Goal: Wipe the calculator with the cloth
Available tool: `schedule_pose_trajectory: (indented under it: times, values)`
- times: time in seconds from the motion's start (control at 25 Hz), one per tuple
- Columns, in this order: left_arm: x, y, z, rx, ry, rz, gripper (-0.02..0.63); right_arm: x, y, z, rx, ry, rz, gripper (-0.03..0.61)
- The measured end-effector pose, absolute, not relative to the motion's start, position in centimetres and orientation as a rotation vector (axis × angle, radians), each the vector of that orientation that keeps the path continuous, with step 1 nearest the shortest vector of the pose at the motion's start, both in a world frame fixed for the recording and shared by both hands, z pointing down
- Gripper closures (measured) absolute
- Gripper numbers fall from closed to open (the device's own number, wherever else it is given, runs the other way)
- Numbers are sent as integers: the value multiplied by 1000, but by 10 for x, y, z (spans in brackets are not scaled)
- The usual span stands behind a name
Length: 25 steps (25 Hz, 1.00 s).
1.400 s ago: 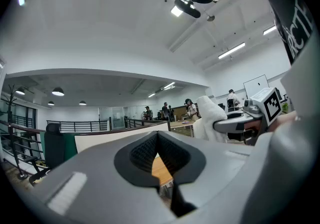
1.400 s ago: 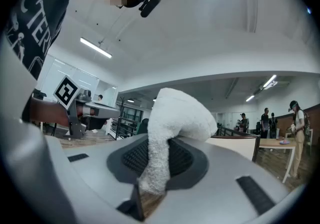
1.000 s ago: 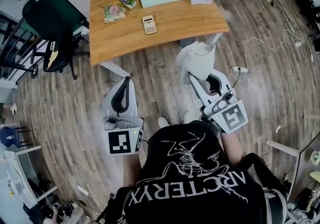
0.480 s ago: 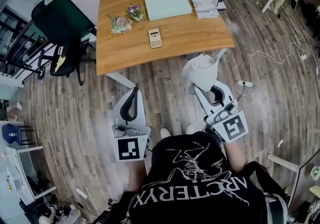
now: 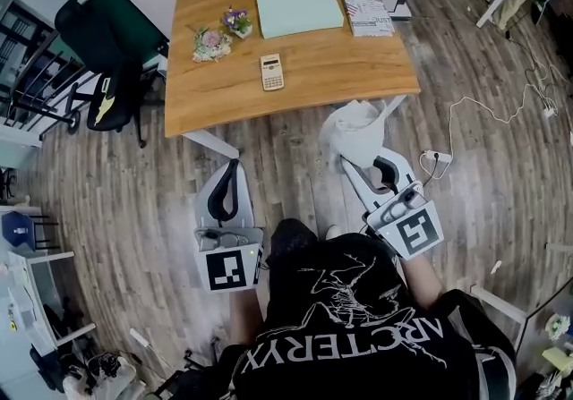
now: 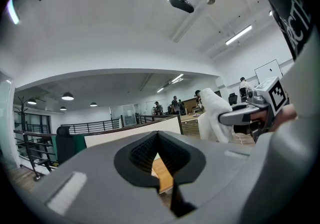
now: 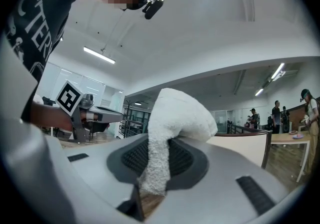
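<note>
- The calculator [image 5: 272,72] lies flat on the wooden table [image 5: 358,67], near the middle of the top and a little toward its near edge.
- The right gripper [image 7: 156,160] has its jaws closed on a white cloth [image 5: 356,125]. In the right gripper view the cloth is pinched between the two black pads and its free end bulges up above them.
- The left gripper [image 5: 229,164] has its jaws together at the tips and nothing is between them. Only a strip of the table shows through the gap behind the tips.
- Both grippers are over the wooden floor [image 5: 134,201], on the person's side of the table edge. The cloth is just short of that edge.
- The calculator is well apart from both grippers. It lies further ahead, between the lines of the two, and neither the cloth nor a jaw touches it.
- Behind the calculator are two small bunches of flowers [image 5: 211,42], a pale green pad [image 5: 299,9] and a booklet [image 5: 367,12].
</note>
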<state>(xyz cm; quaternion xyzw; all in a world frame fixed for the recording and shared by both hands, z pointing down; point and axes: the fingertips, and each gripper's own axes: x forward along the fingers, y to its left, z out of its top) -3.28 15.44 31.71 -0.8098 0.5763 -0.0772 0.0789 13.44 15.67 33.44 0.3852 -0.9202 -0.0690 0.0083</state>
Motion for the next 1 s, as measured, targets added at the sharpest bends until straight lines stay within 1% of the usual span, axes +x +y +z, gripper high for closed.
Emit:
schedule_pose_trajectory:
  times: [0.28, 0.52, 0.68, 0.84, 1.0]
  values:
    - [-55, 95, 334, -2433, 1754, -249, 612, 111, 95, 350, 1167, -2890, -187, 489]
    - [-96, -9, 343, -2498, 1719, -301, 612, 66, -5, 344, 1240, -2888, -171, 489]
    - [-124, -88, 334, -2560, 1642, -304, 612, 37, -82, 331, 1322, -2831, -201, 489]
    - [-139, -146, 334, -2620, 1556, -318, 612, 19, -138, 321, 1400, -2787, -186, 489]
    - [-142, -180, 342, -2676, 1534, -311, 612, 13, -170, 322, 1417, -2754, -187, 489]
